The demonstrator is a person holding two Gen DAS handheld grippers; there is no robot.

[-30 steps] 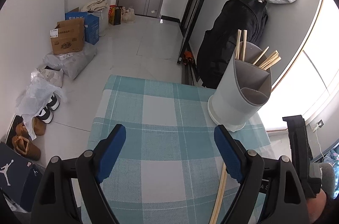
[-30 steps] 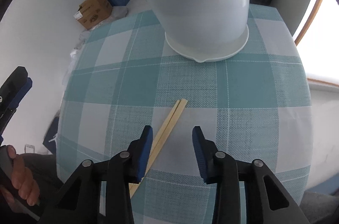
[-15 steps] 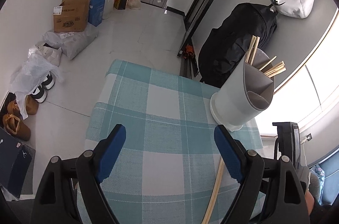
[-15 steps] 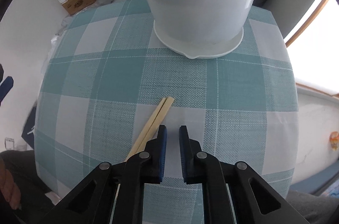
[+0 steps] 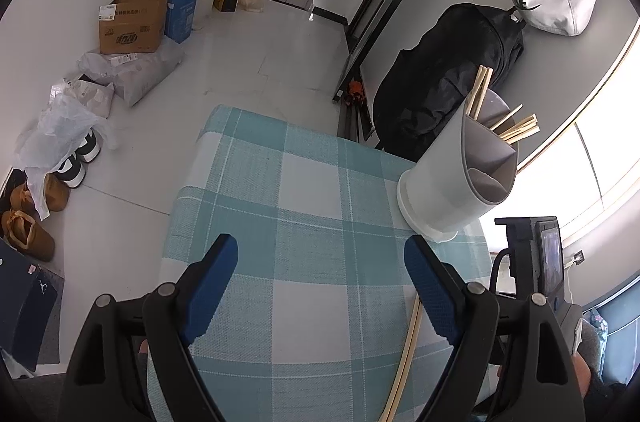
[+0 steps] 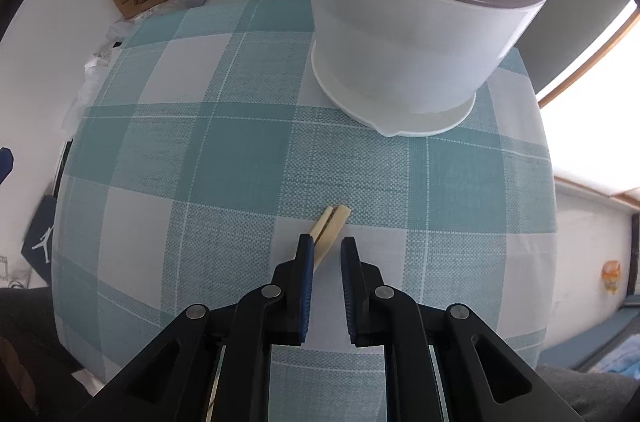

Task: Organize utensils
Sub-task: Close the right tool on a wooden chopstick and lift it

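Tongs first: the right gripper [image 6: 326,242] points steeply down at the table, and its blue-padded jaws have just been closing, so only a narrow slit is left between them. The blunt end of a pair of pale wooden chopsticks [image 6: 334,222] pokes out of that slit. The pair lies flat on the teal and white checked tablecloth [image 6: 224,158] and sits right against the left pad [image 6: 306,262]. There's a sliver of cloth showing before the other pad, so I honestly can't tell if it's pinching them.

My left gripper [image 5: 320,262] hangs over the same cloth with its jaws spread wide and just bare fabric between them. From that camera the chopsticks run along the cloth just beside its right-hand finger.

Further out, near the table's far right corner, stands the round white plastic utensil holder with a grey divided insert [image 6: 400,42], upright on its drip saucer and well apart from the loose pair. More wooden chopsticks [image 5: 516,128] lean in its far compartments.

Past the table there's a black backpack [image 5: 440,70] against the wall and a brown cardboard box [image 5: 132,22] on the floor.
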